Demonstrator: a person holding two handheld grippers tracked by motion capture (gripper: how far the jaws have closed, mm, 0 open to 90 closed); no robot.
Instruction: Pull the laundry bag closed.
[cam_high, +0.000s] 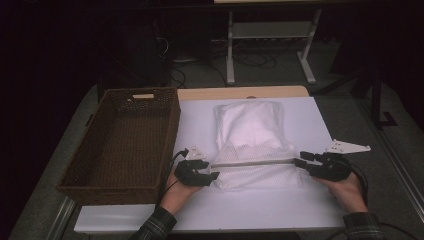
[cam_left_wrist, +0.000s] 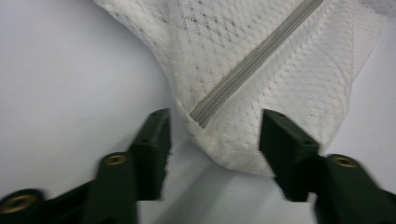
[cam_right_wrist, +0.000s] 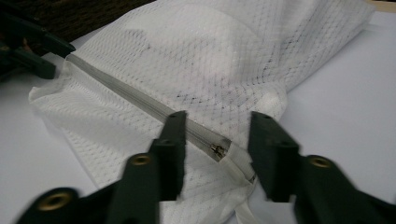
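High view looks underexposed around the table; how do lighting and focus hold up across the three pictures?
High view: the room is nearly black, while the white table glares and washes out the mesh bag; the wicker basket stays readable. Left gripper view: even light, the zipper sharp, the near jaws soft. Right gripper view: the mesh is crisp, the foreground jaws blurred.

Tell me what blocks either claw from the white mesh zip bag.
Nothing visible does. The left claw stands open around the white mesh zip bag at its zipper's end, and the right claw stands open around the zipper pull.
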